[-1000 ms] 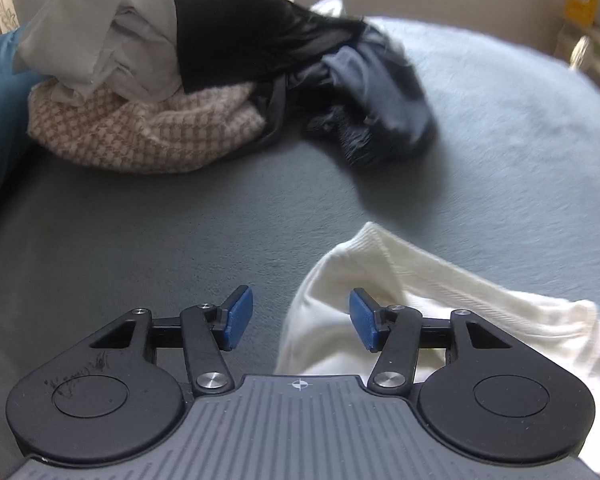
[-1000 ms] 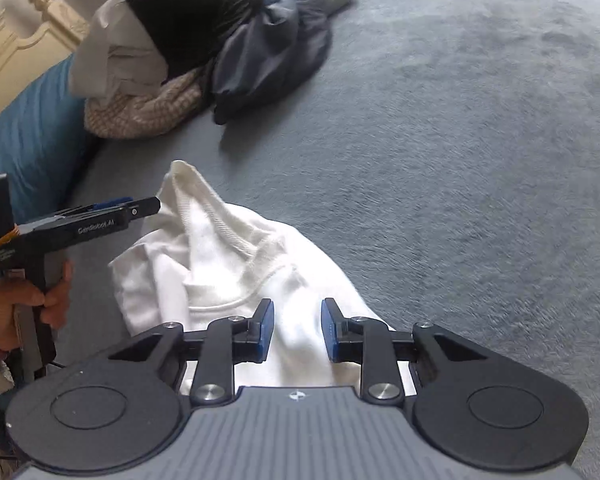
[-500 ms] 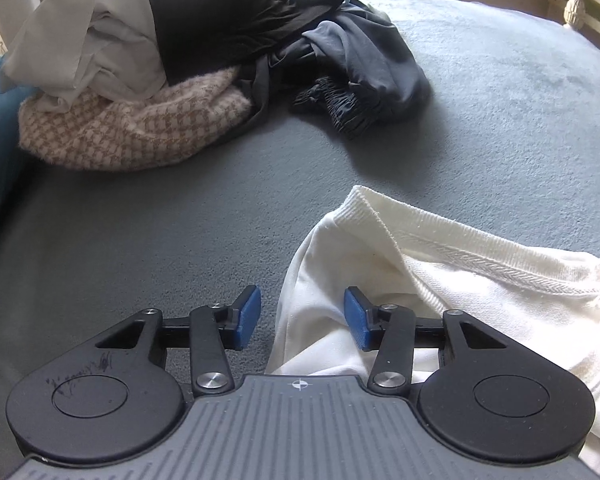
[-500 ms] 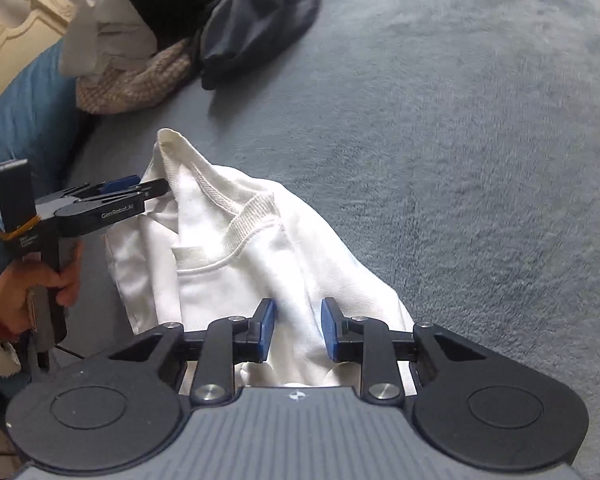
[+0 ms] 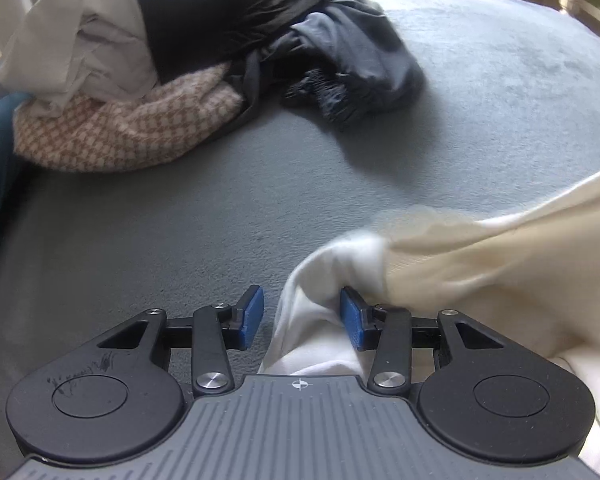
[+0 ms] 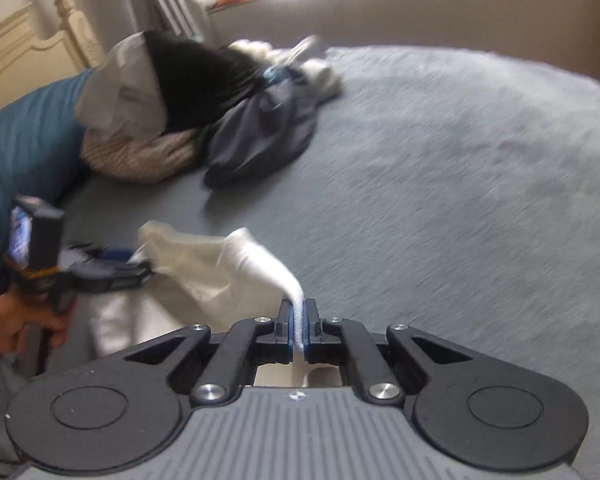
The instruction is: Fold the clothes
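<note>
While right gripper (image 6: 299, 322) pinches white garment (image 6: 236, 268) edge, close spread left gripper (image 5: 302, 317) squarely on fabric before lifting.

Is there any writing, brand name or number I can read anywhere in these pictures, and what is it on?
None is legible now.
Left gripper: any side lettering is smeared by motion.
Small screen on it: glowing, too blurred to read.
Scratchy marks on its black disc: scuffs, not words.

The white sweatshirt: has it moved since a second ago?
Yes. The white sweatshirt has been lifted off the grey bedspread, its ribbed edge pinched in the right gripper, while the clothes pile stays put.
</note>
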Available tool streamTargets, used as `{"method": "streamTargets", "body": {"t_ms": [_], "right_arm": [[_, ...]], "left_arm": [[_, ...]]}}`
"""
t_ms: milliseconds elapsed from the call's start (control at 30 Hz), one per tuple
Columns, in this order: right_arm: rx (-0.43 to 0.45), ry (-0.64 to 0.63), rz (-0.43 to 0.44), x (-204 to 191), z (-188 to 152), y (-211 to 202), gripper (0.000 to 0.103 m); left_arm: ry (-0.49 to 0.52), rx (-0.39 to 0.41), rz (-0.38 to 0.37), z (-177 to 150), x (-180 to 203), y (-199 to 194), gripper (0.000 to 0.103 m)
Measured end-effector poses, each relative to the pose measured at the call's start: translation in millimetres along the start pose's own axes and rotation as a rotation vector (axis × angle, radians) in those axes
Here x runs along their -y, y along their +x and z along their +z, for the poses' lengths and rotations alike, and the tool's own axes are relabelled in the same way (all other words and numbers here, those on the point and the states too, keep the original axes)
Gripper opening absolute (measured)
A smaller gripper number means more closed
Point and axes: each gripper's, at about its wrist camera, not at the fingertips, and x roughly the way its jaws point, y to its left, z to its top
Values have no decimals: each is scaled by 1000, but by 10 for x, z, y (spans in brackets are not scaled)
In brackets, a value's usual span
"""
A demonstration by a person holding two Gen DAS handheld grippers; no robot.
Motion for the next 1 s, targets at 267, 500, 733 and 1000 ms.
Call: {"method": "streamTargets", "body": {"t_ms": [267,500,733,1000], "right_arm": [[149,-221,-202,328,713,-14,4],[75,-309,-351,661,845,645,6],[-95,257,-226,1520,440,980,31],[-14,385,-125,1855,-2,303,43]], "left_arm": [[57,158,-55,109,369,-427,6],[88,144,-11,281,604,-345,8],[25,58,81,356,589,-115,31],[-150,89,113,443,363,-273,56]]}}
